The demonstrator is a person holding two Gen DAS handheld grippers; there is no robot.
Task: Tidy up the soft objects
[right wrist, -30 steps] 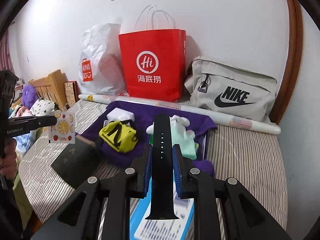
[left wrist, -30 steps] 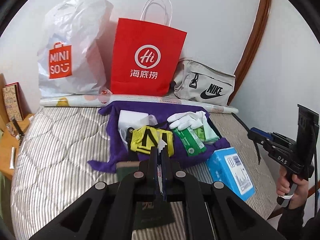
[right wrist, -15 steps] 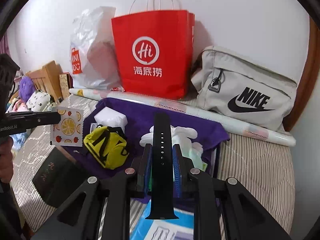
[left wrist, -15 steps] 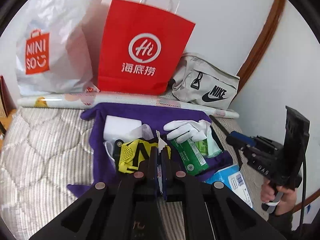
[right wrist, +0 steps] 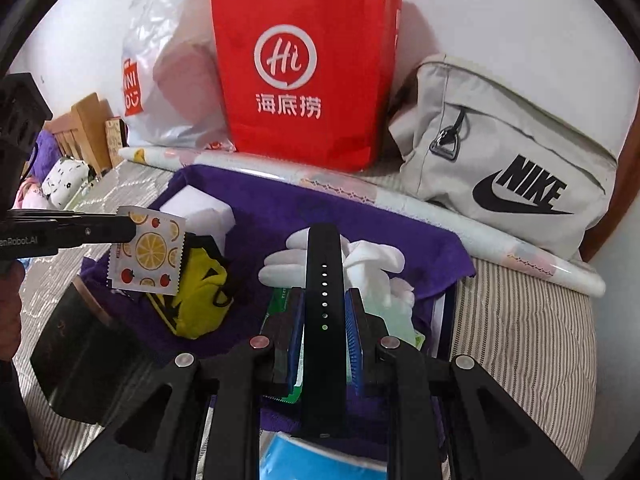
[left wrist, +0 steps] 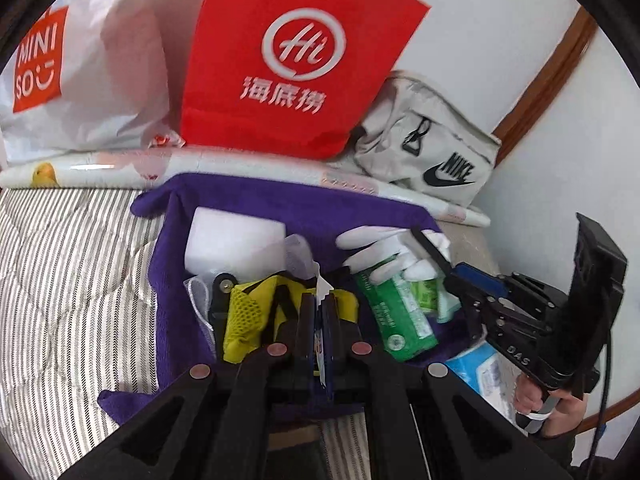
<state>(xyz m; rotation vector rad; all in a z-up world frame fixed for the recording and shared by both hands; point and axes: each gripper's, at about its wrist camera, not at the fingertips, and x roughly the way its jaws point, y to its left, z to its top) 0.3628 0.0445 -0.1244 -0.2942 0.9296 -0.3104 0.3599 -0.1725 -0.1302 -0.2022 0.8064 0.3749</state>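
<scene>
I have my left gripper (left wrist: 320,320) clenched on a thin, flat packet (right wrist: 146,250) printed with lemon slices, its edges zigzag-cut, and my right gripper (right wrist: 325,322) grasping a black strap (right wrist: 323,280), smooth and rubbery with a row of small holes. Both hang over the purple towel (right wrist: 280,208), which is fuzzy and rumpled, spread on the striped quilted bed (left wrist: 72,256). On it lie limp white gloves (right wrist: 376,260) to the right, a yellow mesh pouch (right wrist: 200,300) to the left and a white block (left wrist: 236,240) at the far left. I judge the step is setting both items down there; I'd lower onto bare towel and release gently, since the packet is light and could drift.
</scene>
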